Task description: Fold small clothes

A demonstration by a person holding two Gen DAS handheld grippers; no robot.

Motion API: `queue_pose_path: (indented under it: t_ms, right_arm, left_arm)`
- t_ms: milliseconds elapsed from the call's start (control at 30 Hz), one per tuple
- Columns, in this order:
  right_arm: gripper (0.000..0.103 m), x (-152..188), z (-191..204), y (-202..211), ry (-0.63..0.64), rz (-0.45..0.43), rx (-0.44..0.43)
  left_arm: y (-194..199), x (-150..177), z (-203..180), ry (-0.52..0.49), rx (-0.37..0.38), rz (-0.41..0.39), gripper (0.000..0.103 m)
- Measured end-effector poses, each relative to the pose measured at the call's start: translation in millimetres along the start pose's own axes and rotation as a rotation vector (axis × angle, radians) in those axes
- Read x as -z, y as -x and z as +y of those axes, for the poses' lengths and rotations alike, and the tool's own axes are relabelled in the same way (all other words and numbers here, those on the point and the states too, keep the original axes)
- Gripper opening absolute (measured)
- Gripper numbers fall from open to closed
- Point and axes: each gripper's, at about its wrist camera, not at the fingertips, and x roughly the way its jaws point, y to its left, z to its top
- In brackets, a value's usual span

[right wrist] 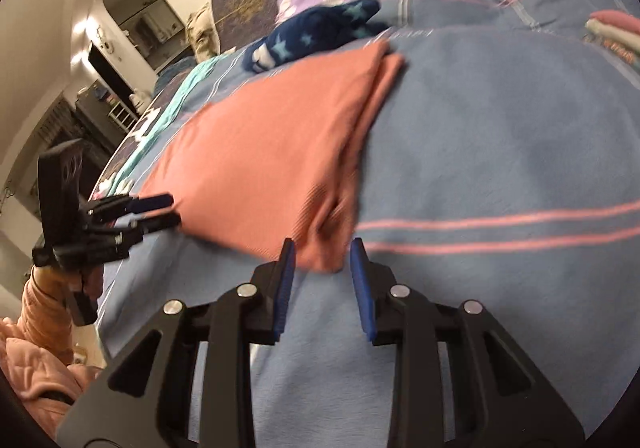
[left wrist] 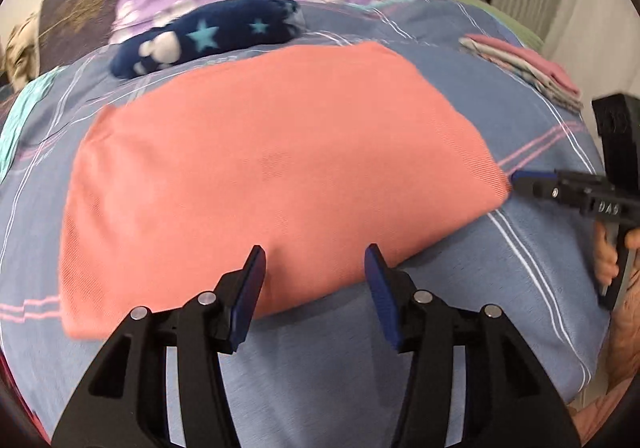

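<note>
Folded salmon-pink knit garment (left wrist: 260, 168) lies on the blue-grey striped bed cover (left wrist: 320, 368) | left gripper (left wrist: 316, 268): jaws apart, nothing between them, over its near edge | right gripper (right wrist: 322, 260): jaws narrowly parted at its near corner, contact blurred | folded pink clothes pile (left wrist: 528, 68) cut off at right | dark-blue star-print fleece (left wrist: 200, 36) behind.

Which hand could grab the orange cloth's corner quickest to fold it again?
Probably the right. The right gripper already has the near corner of the folded coral garment between its open fingers. The left gripper is open at the near edge, not at a corner.
</note>
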Motion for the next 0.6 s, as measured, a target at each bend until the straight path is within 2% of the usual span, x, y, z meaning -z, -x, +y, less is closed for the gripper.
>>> queue_pose_path:
  t_ms: [100,167,233,333,400,500,600]
  right_arm:
    - [0.030,-5,2,-11,-0.010,0.014,0.027]
    - [0.012,-7,1,-12,-0.017,0.016,0.060]
    - [0.002,-7,1,-7,-0.034,-0.003,0.078]
    - [0.001,3,-1,6,-0.048,-0.010,0.122]
    - [0.000,9,-7,3,-0.062,0.021,0.224]
    - [0.000,13,-5,13,-0.099,-0.005,0.217]
    - [0.004,6,17,21,-0.049,-0.049,0.198]
  left_arm:
    - [6,4,10,0.014,0.000,-0.025,0.052]
    - [9,8,16,0.031,0.005,-0.033,0.052]
    - [19,25,21,0.057,0.003,-0.037,0.052]
    - [24,37,33,0.094,-0.022,-0.044,0.052]
    - [26,45,49,0.132,-0.040,-0.048,0.052]
    - [36,57,79,0.210,-0.068,-0.066,0.052]
    - [48,63,104,0.266,-0.107,-0.096,0.052]
